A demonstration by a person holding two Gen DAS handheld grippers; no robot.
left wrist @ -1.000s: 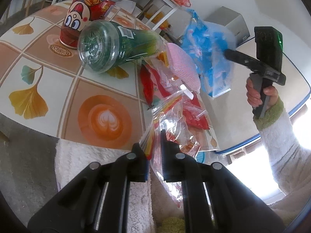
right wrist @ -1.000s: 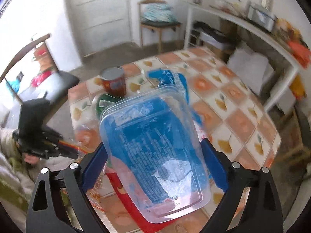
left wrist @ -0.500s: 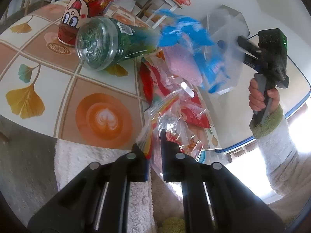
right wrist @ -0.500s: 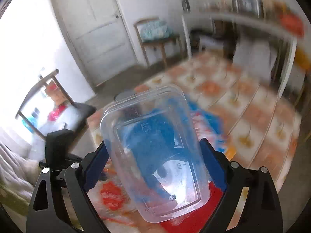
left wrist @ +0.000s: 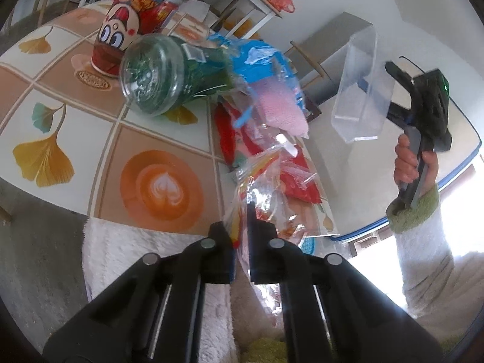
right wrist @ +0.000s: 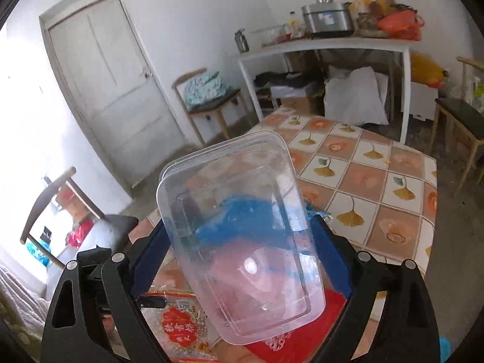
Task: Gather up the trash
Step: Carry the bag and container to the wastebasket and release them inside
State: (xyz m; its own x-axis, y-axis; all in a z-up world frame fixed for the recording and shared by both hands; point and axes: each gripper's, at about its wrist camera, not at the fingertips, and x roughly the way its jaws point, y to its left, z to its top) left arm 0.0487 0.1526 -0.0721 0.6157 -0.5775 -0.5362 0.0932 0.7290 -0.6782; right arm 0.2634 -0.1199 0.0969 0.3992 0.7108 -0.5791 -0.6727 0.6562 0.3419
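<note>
My left gripper [left wrist: 240, 220] is shut on the rim of a clear plastic bag [left wrist: 272, 187] at the table's near edge. The bag holds red wrappers. A pink cloth [left wrist: 281, 109] and a crumpled blue wrapper [left wrist: 257, 57] lie at its far end. My right gripper [right wrist: 239, 227] is shut on an empty clear plastic container [right wrist: 230, 175], its blue pads pressing both long sides. In the left wrist view the container [left wrist: 363, 90] hangs tilted in the air, right of the bag, with a hand on the right gripper [left wrist: 381, 90].
A green plastic bottle [left wrist: 163, 75] lies on its side on the tiled table [right wrist: 363, 175], against the blue wrapper. A red cartoon tub [left wrist: 136, 27] stands behind it. Chairs [right wrist: 205, 96] and a white counter [right wrist: 332, 45] ring the table. A fluffy white garment [left wrist: 121, 257] is below my left gripper.
The blue wrapper has dropped out of the container onto the pink cloth by the bottle. My right gripper has rolled and swung away with the empty container. The left gripper stays put.
</note>
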